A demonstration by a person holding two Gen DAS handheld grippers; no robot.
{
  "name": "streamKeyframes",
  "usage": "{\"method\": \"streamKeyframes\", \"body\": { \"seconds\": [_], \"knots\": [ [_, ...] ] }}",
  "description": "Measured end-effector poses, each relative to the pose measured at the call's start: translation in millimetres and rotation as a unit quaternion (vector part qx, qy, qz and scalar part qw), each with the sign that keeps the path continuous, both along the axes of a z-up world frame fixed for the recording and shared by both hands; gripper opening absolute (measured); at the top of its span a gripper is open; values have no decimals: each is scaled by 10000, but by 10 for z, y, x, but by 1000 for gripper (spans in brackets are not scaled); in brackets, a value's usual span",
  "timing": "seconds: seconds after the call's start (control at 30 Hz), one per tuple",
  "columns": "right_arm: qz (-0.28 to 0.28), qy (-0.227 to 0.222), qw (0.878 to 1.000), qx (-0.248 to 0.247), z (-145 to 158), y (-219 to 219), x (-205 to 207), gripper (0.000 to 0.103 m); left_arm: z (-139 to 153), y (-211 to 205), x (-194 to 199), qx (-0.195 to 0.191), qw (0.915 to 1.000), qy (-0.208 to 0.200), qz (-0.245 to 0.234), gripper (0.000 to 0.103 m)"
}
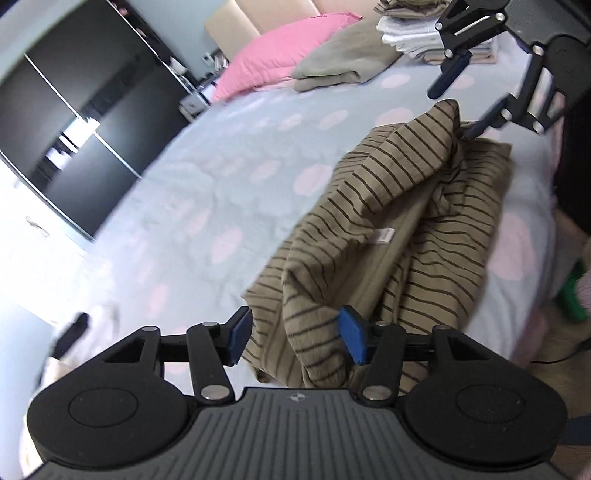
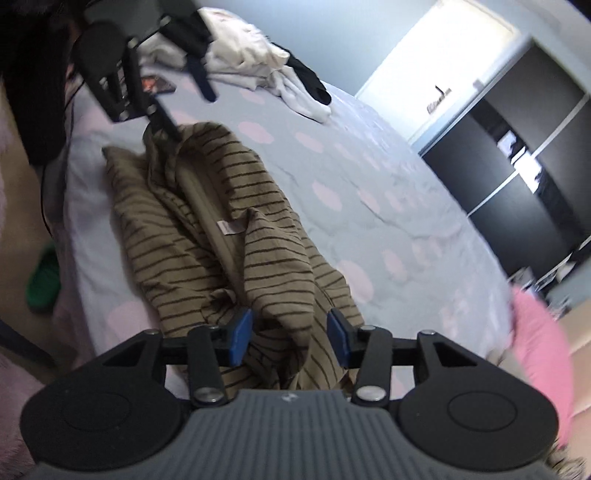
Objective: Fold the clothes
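Olive-brown dark-striped cotton garment (image 1: 399,229) bunched on bed, long axis spanning left gripper (image 1: 295,338) to right gripper (image 2: 291,338); both part-open, fabric between pads (unclamped, apparently).

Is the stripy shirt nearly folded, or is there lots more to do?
Done: a stack of folded clothes sits near the pink pillow. In hand: nothing gripped; the brown striped shirt lies crumpled on the blue bedsheet, with the left gripper and right gripper open at its two ends. Left: folding it, plus the white clothes pile.
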State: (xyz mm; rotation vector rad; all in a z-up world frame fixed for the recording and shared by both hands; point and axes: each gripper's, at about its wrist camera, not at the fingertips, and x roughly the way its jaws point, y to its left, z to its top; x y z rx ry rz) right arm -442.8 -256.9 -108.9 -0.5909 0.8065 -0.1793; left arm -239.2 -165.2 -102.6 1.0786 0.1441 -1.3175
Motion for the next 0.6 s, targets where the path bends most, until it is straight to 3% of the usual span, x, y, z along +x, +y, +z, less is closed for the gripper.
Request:
{"method": "streamKeyframes", "body": {
  "seconds": [0.23,0.37,0.47,0.5,0.6],
  "knots": [
    [413,-118,9977,-518,-110,268,76,46,-159,-201,-194,-18,9959,-872,-242,48],
    [407,40,9973,-605,-231,315,235,46,-411,-350,-318,145,9840,-1680,-582,48],
    [144,262,9950,-953,-420,259,380,44,-601,-451,-313,327,9753,-2080,-673,33],
    [61,329,9937,-1066,-469,225,408,38,-627,-465,-291,386,9745,-2103,-678,25],
    [-142,448,9918,-1190,-527,133,410,33,-622,-446,-227,502,9770,-1967,-649,9]
  ]
}}
